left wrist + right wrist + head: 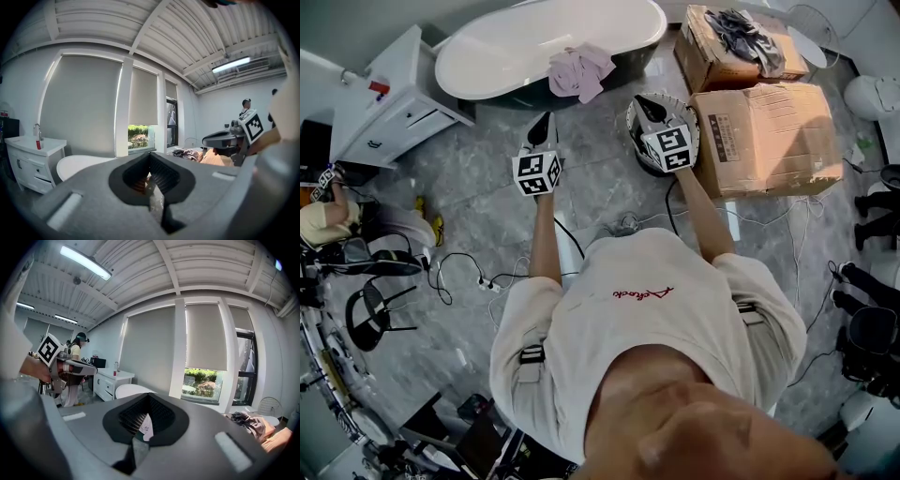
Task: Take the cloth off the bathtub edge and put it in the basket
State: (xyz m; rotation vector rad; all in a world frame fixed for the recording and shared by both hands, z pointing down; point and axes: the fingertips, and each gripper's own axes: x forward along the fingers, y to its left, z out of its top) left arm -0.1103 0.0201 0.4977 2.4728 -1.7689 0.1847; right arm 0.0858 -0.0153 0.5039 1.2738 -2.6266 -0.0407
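A pink cloth [579, 71] hangs crumpled over the near rim of the white bathtub [516, 47]. A round woven basket [634, 131] stands on the floor to the tub's right, next to a cardboard box. My left gripper [546, 120] is shut and empty, held above the floor short of the tub, below and left of the cloth. My right gripper [645, 101], shut with nothing in it, hovers over the basket. In the left gripper view the shut left gripper [152, 174] faces the tub [79, 166]. The right gripper view shows the right gripper [145, 420] shut and the tub [129, 391] beyond.
A white vanity [389, 98] stands left of the tub. Two cardboard boxes [764, 141] sit at the right, the far one with dark clothes [748, 33] on top. Cables [473, 272] trail over the grey floor. A seated person [328, 220] and a black chair [375, 309] are at the left.
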